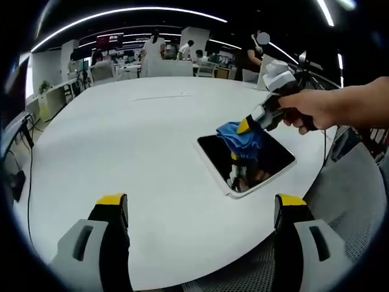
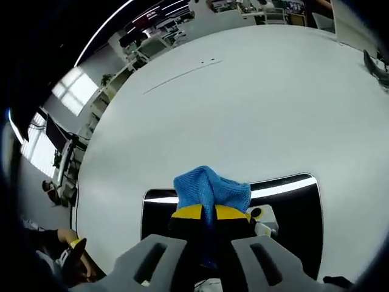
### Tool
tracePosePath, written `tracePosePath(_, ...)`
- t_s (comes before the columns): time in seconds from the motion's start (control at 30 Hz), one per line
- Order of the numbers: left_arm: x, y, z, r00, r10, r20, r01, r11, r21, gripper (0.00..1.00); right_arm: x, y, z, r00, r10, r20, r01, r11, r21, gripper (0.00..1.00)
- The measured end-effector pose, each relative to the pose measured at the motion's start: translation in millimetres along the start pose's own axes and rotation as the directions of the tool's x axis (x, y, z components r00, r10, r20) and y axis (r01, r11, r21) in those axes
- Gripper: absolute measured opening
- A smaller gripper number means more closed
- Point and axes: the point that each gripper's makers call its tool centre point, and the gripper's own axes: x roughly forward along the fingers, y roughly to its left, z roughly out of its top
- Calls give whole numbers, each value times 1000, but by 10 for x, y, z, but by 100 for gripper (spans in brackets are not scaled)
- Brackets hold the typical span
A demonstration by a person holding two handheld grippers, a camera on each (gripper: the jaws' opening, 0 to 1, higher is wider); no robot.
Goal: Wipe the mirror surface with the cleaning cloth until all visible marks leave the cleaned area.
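The big white round table [image 1: 140, 152] takes most of the left gripper view, with an open office and some people far behind it. Near the table's edge lies the mirror [image 1: 249, 161], a flat dark rectangle with rounded corners and a pale rim, lying face up. In the right gripper view the mirror [image 2: 292, 213] reflects ceiling lights as bright stripes.

The right gripper [image 1: 258, 121], held by a person's hand [image 1: 316, 109], is over the mirror, and its jaws are pressed together on the cleaning cloth [image 1: 240, 139]. In its own view the right gripper [image 2: 203, 213] pinches the blue cloth [image 2: 209, 188] in a bunched fold, which meets the glass. The left gripper [image 1: 200, 207] is over the bare table, well apart from the mirror, its jaws spread and holding nothing.

I judge the cloth soft and light, so a hold in the middle fold keeps a pad under the jaws. The mirror is probably fragile and can slide, so pressure should be gentle. I cannot tell if marks remain.
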Motion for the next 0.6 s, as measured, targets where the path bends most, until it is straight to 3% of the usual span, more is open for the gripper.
tracePosePath(0.6,10,-12,-21,1000,-11,-10,11,1000,7,99,181,417,-31,999,33,-11,-34,998,-48,0)
